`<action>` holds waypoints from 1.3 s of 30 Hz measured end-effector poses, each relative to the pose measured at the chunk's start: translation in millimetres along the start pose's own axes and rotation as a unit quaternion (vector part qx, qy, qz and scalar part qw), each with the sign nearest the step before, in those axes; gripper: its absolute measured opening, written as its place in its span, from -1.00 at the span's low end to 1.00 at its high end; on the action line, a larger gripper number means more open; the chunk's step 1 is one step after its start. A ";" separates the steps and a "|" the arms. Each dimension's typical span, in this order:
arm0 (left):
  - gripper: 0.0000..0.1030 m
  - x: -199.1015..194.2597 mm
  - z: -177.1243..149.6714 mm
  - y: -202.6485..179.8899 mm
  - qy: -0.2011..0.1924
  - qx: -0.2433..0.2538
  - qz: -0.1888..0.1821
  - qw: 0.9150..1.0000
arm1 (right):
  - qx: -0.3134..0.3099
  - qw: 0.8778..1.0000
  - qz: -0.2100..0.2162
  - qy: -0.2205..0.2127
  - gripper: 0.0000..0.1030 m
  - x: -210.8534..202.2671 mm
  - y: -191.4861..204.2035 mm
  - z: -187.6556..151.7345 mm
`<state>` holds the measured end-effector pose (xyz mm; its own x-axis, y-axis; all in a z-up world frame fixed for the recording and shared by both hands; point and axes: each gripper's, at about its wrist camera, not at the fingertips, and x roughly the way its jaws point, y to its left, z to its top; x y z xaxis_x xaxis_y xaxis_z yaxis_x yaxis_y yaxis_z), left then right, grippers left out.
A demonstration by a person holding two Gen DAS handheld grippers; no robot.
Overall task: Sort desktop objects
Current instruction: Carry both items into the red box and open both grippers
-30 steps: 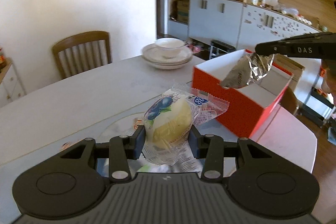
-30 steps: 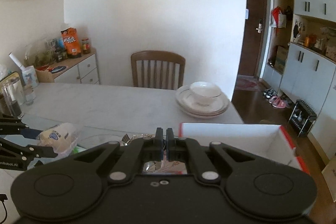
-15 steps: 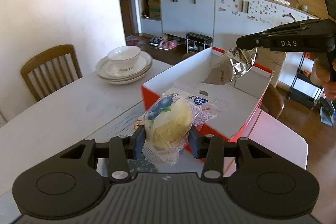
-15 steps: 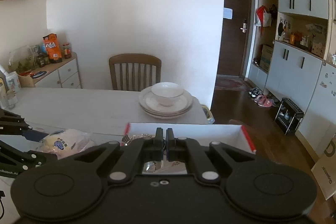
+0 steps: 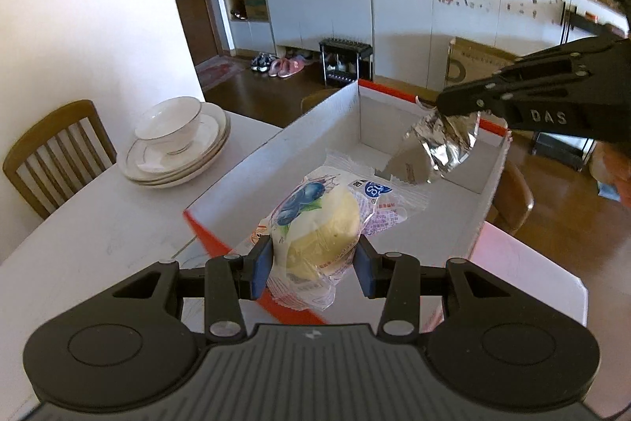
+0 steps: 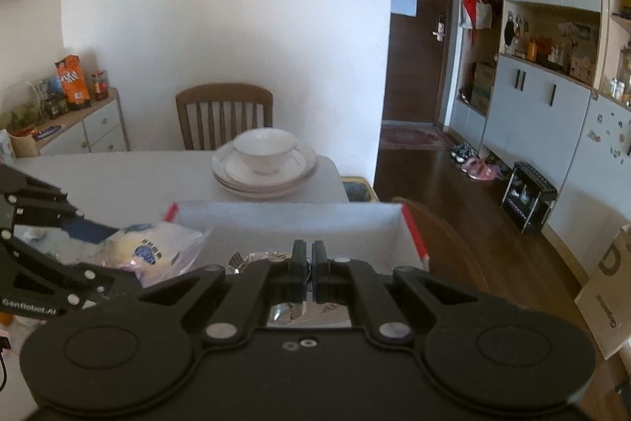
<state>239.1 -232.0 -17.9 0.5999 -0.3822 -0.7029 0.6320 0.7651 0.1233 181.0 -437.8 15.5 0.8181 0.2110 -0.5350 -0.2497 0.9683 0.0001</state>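
Note:
My left gripper (image 5: 314, 261) is shut on a clear-wrapped yellow bun with a blueberry print (image 5: 321, 223) and holds it above the near corner of the red box with a white inside (image 5: 414, 223). My right gripper (image 6: 308, 255) is shut on a silver foil packet (image 5: 441, 148), which hangs over the box's far part. In the right wrist view the bun (image 6: 146, 251) shows at the left, in the left gripper, and only a bit of the foil packet (image 6: 284, 314) shows under the shut fingers.
A white bowl on stacked plates (image 5: 177, 141) stands on the white table (image 5: 98, 235) left of the box. A wooden chair (image 5: 51, 148) is behind the table. A second chair back (image 5: 512, 200) stands right of the box.
Both grippers have moved over the box with their loads: the bun now hangs above the near corner, the foil packet above the inside. The view has swung toward the cabinets.

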 end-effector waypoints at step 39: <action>-0.12 132.8 21.3 -25.0 0.214 0.051 -0.036 0.975 | -0.034 0.995 0.019 0.097 -0.87 55.1 -13.1 -42.1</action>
<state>313.3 -312.9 -99.4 0.3064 -0.1652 -0.9374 0.7240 0.6799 0.1168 207.5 -444.4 -49.6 0.6938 0.2109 -0.6886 -0.3187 0.9474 -0.0309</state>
